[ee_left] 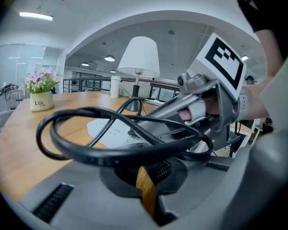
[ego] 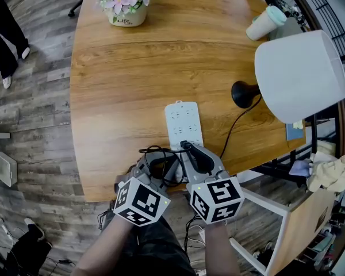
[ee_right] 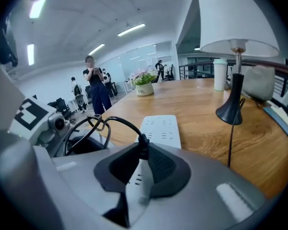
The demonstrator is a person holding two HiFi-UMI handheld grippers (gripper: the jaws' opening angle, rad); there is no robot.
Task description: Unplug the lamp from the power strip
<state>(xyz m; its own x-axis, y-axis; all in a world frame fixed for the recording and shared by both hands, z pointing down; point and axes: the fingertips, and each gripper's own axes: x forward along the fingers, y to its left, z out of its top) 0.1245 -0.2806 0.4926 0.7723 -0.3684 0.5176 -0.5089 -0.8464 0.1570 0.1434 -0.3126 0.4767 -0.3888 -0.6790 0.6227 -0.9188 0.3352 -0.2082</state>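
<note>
Unplugging is not done: the right hand-held gripper (ego: 191, 157) clamps the black plug (ee_right: 143, 146) at the power strip's (ego: 183, 122) six o'clock end, while the left hand-held gripper (ee_left: 140, 172) is closed and empty.

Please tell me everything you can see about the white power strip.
The power strip is a white, plastic-looking bar with rounded corners and rows of sockets on top. It lies flat on the wooden table, near its front edge, pointing away from the person. A black plug sits at its near end, between the jaws of the right tool.
</note>
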